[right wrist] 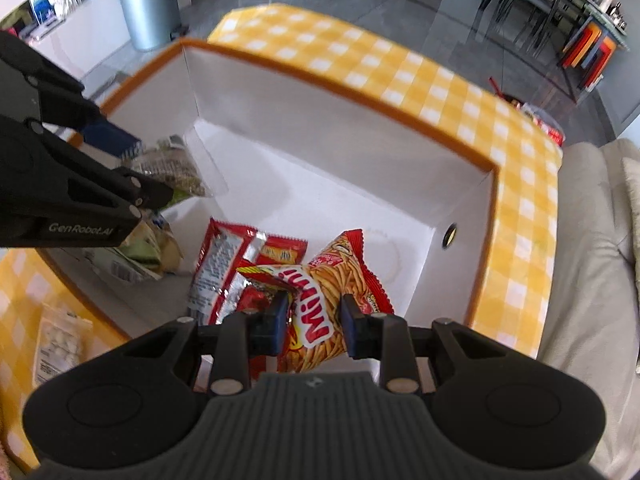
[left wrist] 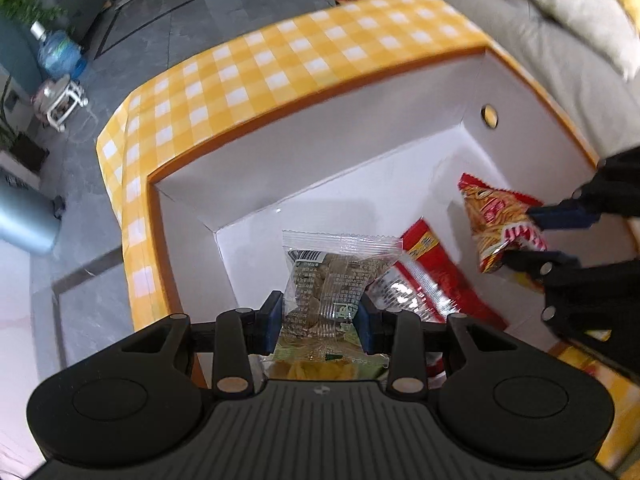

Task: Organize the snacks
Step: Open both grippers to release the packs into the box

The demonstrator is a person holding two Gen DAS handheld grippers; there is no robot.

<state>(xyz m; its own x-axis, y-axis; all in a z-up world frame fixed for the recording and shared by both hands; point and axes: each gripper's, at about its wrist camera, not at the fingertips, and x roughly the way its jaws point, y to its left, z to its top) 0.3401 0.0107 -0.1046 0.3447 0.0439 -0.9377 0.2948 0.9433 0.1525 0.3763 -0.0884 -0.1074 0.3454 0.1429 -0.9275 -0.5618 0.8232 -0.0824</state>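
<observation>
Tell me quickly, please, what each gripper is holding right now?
Left gripper: shut on the clear packet.
Right gripper: shut on the red packet.

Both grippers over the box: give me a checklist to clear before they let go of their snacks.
1. Left gripper pinches the clear snack packet: ok.
2. Right gripper pinches the red stick-snack bag: ok.
3. Both packets are inside the rim of the white box: ok.
4. Bare floor left under the clear packet: cannot tell, the packet hides it.
5. Right bag's drop spot is free: not ok, a red and silver packet already lies beneath it.
6. The two grippers are apart from each other: ok.
</observation>
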